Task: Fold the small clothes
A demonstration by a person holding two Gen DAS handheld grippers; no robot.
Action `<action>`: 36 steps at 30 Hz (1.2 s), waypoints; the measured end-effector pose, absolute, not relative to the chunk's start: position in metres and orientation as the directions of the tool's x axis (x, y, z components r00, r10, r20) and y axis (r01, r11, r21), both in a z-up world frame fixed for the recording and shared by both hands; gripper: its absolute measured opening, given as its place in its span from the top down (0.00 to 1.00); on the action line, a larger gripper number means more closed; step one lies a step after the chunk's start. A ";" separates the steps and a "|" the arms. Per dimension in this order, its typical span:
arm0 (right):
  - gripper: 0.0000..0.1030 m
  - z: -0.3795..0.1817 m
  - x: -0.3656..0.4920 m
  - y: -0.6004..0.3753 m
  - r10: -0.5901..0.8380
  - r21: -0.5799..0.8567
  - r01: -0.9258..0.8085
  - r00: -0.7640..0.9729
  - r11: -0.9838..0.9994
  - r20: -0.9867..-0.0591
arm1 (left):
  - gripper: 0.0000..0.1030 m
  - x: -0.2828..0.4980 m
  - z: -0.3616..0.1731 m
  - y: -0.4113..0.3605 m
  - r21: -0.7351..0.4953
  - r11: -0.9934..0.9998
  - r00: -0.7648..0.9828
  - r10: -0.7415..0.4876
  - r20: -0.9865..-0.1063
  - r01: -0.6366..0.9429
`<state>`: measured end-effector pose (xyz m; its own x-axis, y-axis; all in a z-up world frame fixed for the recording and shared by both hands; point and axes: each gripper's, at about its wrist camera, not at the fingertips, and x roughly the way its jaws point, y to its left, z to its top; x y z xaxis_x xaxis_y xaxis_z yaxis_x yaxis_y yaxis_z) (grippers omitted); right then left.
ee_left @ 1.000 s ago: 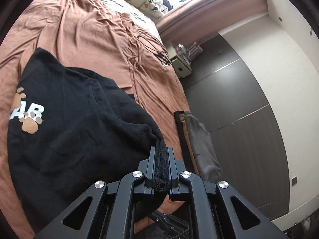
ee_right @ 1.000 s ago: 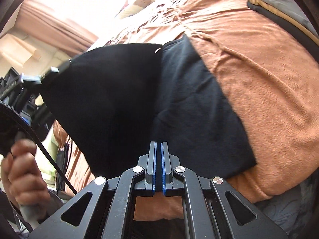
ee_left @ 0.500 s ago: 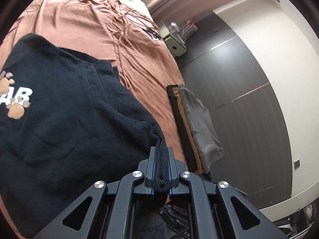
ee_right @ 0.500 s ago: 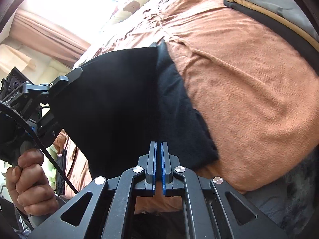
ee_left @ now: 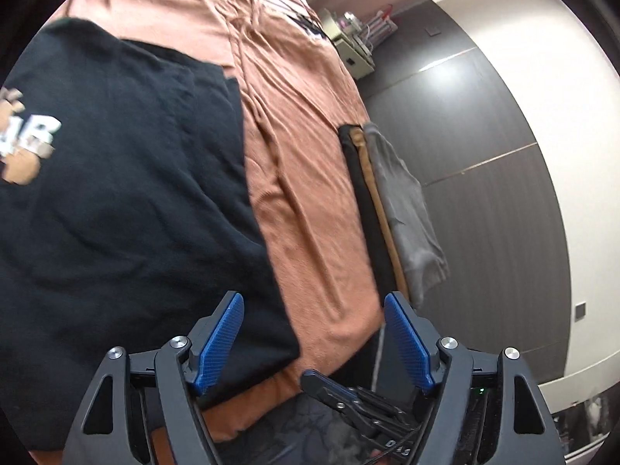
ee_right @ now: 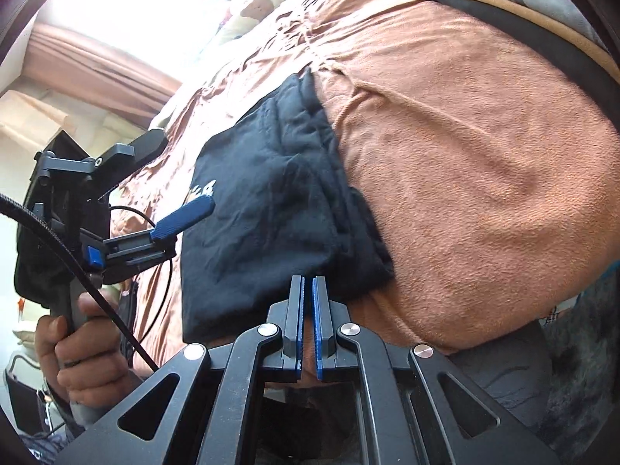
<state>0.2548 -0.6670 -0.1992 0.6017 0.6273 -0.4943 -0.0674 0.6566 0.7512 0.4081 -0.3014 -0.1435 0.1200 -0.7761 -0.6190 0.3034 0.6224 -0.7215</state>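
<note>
**Black garment folded on the bed, both claws off it**

The black fleece sweatshirt (ee_left: 116, 193) with a white-letter and tan paw-print graphic lies folded on the rust-orange bedspread (ee_left: 310, 201), near the bed's edge. Its layers are stacked, with soft creases along the doubled edge seen in the right wrist view (ee_right: 279, 209).

The left gripper (ee_left: 314, 343) has its blue-padded fingers (ee_left: 219, 343) spread wide and holds nothing; the garment's near corner lies just below and between them. The right gripper (ee_right: 308, 325) has its fingers drawn almost together with a narrow gap and no cloth visible in it; the garment's lower edge lies just beyond its tips.

At the bedspread's far edge rests a stack of folded grey, tan and black clothes (ee_left: 399, 209).
</note>
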 end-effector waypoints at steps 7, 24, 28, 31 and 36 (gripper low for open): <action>0.56 -0.215 0.268 -0.661 0.656 0.779 -0.059 0.581 0.624 -0.482 | 0.26 0.416 -0.147 -0.257 -0.658 0.702 0.213 -0.711 -0.670 0.273; 0.95 -0.255 0.289 -0.667 0.646 0.881 0.069 0.653 0.468 -0.395 | 0.26 0.419 -0.181 -0.150 -0.549 0.830 0.324 -0.547 -0.771 0.096; 0.97 -0.238 0.281 -0.662 0.620 0.851 0.044 0.665 0.523 -0.416 | 0.27 0.420 -0.190 -0.141 -0.500 0.862 0.331 -0.496 -0.803 0.081; 0.98 -0.225 0.272 -0.664 0.605 0.834 0.033 0.673 0.550 -0.425 | 0.27 0.421 -0.194 -0.136 -0.494 0.866 0.324 -0.491 -0.809 0.080; 0.98 -0.230 0.269 -0.665 0.581 0.809 0.070 0.660 0.584 -0.477 | 0.27 0.419 -0.201 -0.129 -0.466 0.881 0.328 -0.464 -0.823 0.079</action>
